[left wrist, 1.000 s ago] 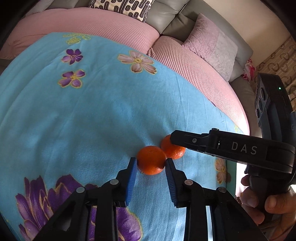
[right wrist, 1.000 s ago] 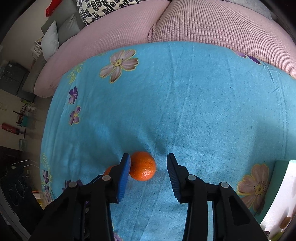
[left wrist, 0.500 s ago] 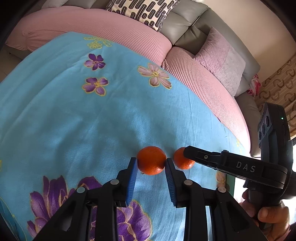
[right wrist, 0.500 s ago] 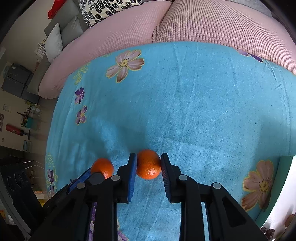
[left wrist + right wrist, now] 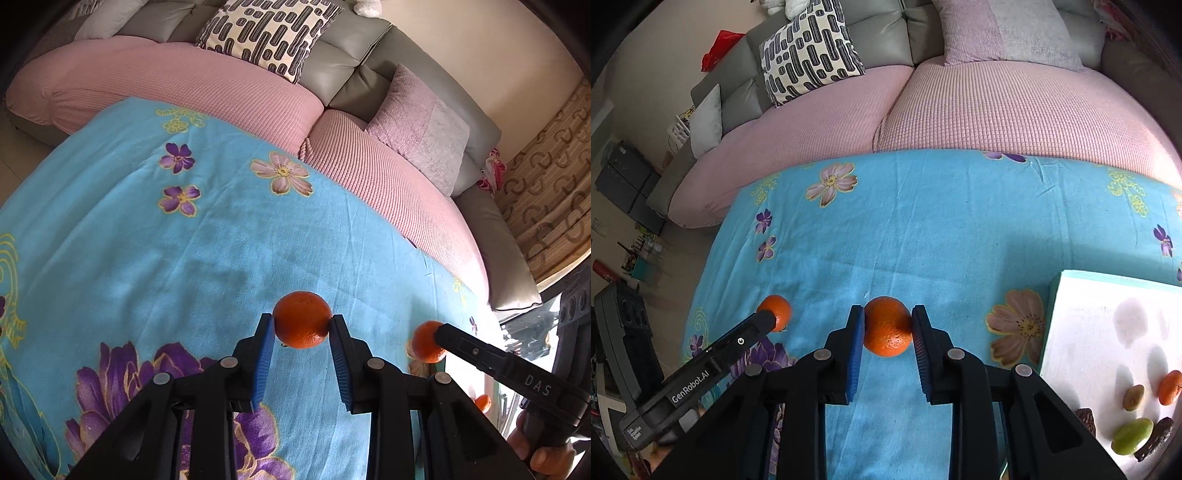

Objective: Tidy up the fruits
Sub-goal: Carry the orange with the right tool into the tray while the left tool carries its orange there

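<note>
Now two oranges: left claw (image 5: 302, 326) grips one (image 5: 302, 319), right claw (image 5: 887, 325) other (image 5: 887, 325).

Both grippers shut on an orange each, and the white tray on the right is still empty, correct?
Not empty. The right wrist view shows the white tray already holding small fruits. The rest holds: left gripper and right gripper each have jaws closed on an orange.

A white tray (image 5: 1082, 332) rests on the blue floral blanket (image 5: 960, 229).
</note>
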The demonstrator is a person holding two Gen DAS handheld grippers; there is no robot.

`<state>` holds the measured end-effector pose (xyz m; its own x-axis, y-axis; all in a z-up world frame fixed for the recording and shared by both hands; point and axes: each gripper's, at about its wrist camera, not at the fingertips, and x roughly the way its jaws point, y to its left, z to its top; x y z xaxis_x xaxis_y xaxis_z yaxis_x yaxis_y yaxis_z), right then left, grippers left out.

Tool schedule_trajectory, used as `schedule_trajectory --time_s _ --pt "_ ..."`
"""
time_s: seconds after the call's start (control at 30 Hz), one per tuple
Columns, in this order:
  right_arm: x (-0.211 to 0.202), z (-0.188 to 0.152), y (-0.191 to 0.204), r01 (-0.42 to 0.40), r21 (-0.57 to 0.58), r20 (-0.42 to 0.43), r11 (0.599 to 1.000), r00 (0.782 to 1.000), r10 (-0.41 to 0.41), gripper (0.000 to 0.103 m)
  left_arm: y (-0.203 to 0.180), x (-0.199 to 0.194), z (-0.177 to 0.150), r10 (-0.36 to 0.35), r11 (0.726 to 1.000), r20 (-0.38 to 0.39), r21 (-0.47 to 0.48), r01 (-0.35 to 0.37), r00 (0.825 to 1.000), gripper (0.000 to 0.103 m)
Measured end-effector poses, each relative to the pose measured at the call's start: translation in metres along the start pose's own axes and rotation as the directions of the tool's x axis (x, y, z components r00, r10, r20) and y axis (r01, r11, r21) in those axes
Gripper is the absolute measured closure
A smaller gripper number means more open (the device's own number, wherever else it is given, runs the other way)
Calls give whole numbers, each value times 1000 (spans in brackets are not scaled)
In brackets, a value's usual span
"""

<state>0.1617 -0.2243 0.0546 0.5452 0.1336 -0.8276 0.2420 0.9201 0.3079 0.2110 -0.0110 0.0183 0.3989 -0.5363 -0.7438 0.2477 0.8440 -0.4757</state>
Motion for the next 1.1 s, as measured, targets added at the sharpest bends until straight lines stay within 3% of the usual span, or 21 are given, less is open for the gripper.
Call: schedule_trajectory --time_s 0.23,0.37,0.5,0.97,1.1 --pt "-37 -41 -20 63 -6 94 998 994 -62 76 -26 -7 -8 -14 997 -5 80 14 1000 71" --pt "-60 -65 -34 140 15 165 990 976 -141 76 -45 -11 -13 -22 992 -6 126 23 1000 71" --pt "-80 -86 -57 149 76 218 986 962 -163 76 -66 -13 -20 -38 983 -15 181 40 999 71" --pt "-128 -115 -168 212 344 277 915 908 -315 76 -149 7 -52 -119 925 -113 347 152 986 71" --pt "-134 -115 -188 192 380 298 905 901 -316 76 -172 14 -64 -134 899 -121 404 172 984 71"
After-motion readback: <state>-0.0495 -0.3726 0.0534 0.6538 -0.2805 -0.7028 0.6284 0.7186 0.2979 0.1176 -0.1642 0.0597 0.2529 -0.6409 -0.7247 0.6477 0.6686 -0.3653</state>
